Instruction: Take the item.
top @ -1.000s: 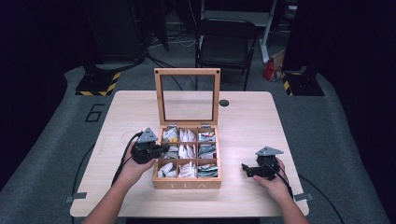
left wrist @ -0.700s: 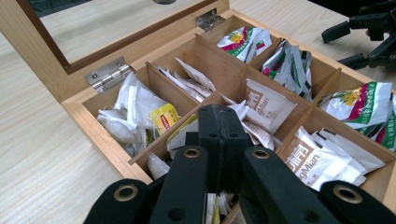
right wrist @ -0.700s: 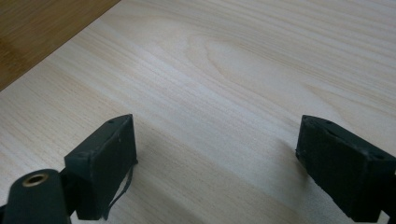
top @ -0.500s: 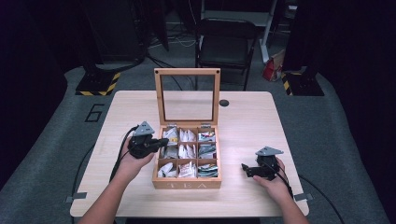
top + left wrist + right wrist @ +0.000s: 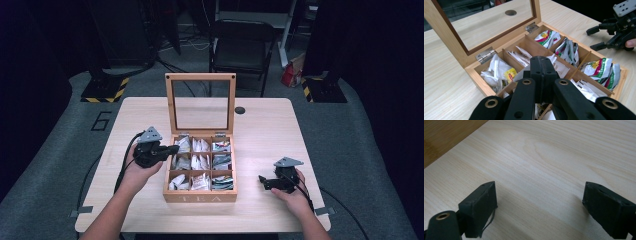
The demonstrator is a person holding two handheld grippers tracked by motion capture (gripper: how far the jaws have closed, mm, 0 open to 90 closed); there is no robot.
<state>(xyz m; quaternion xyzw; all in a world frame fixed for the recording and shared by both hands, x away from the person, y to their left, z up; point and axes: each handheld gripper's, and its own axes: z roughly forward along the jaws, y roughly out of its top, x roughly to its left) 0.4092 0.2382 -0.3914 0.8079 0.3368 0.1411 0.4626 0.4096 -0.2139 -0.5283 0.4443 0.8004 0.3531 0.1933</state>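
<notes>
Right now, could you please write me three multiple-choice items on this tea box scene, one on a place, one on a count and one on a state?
1. Where is the right gripper?
A. inside the tea box
B. low over the bare table, right of the box
C. on the lid

2. How many compartments has the tea box?
A. four
B. six
C. nine

3. How do the left gripper jaws stand?
A. closed together
B. wide apart
C. clamped on the lid

Answers: 1 B, the high view shows it on the table beside the box; 2 C, three rows of three; 3 A, the left gripper view shows its jaws pressed together above the tea bags.
</notes>
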